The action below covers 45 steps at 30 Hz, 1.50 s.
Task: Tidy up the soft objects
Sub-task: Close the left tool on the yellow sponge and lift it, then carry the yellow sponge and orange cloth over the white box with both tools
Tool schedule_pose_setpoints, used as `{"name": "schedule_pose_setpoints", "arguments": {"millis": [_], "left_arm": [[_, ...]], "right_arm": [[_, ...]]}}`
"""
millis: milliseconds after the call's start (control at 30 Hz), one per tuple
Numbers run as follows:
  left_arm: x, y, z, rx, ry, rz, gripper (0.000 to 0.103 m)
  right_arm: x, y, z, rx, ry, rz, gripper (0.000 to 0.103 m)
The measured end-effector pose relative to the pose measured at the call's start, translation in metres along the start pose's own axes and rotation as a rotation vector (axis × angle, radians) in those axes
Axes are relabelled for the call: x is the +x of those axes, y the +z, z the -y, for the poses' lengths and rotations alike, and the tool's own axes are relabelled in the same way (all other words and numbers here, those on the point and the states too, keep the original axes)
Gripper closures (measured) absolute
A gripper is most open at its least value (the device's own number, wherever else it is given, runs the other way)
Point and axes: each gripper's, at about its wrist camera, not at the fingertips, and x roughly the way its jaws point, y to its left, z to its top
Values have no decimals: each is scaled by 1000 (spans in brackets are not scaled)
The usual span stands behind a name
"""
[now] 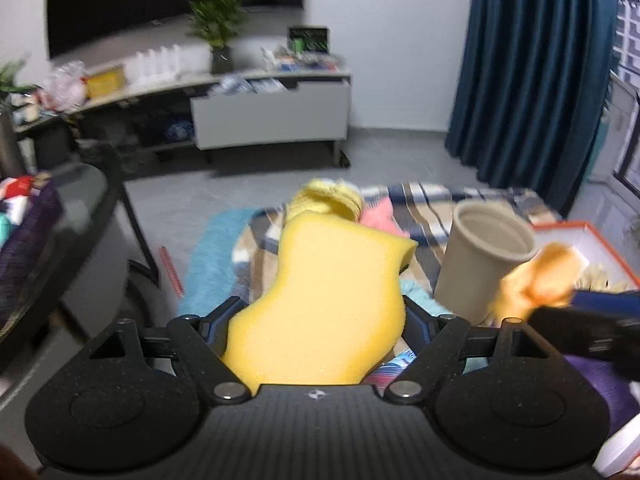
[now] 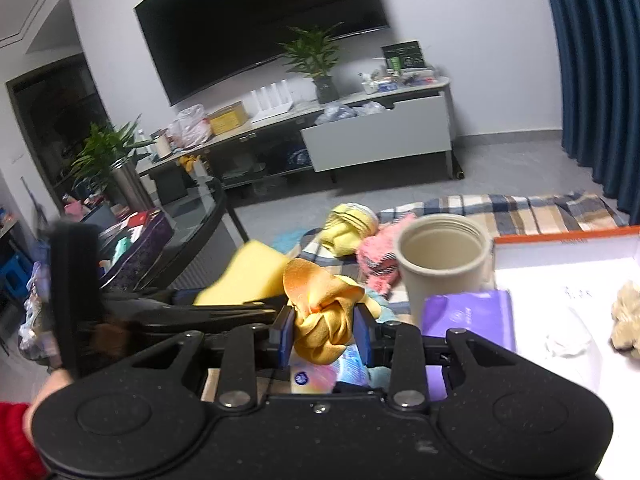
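Left tongs point(image 1: 320, 312) are clenched on a yellow sponge point(image 1: 320, 304), gripped low at its waist so most of the foam stands free ahead of the fingers; that hold looks chosen to carry it clear of the pile rather than drag it. Beyond it, on the plaid blanket point(image 1: 420, 196), lie a teal fluffy cloth point(image 1: 216, 256), a yellow knit piece point(image 1: 328, 198) and a pink fuzzy item point(image 2: 376, 256), loosely heaped and seemingly unsorted so far.

Next comes the beige cup point(image 2: 442, 256), upright with its mouth open, close to both loads, so it may be a target container, though I cannot be sure.

Right tongs point(image 2: 325, 334) are grasping an orange satin scrunchie point(image 2: 324, 312), pinched across its bunched middle so the folds cannot slip. It hangs lifted above a colourful packet point(image 2: 332, 372) and beside a purple pack point(image 2: 472, 316).

Farthest right, the white box with an orange rim point(image 2: 560, 238) already holds a cream fuzzy thing point(image 2: 628, 320), which suggests sorted items collect there.
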Motion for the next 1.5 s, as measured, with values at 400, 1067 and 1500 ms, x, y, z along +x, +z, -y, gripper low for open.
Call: {"name": "schedule_pose_setpoints", "arguments": {"millis": [400,1067,1500], "left_arm": [[-32,15,16,-153,101,49,20],[-33,26,52,-130,80,63,20],[-32,30,66,-113,69,60,20]], "right_arm": [[-8,16,-8,-34,25,20,64],[-37,44,29,-40,-18,68,64],[-46,52,44,-18,-36,93,64]]}}
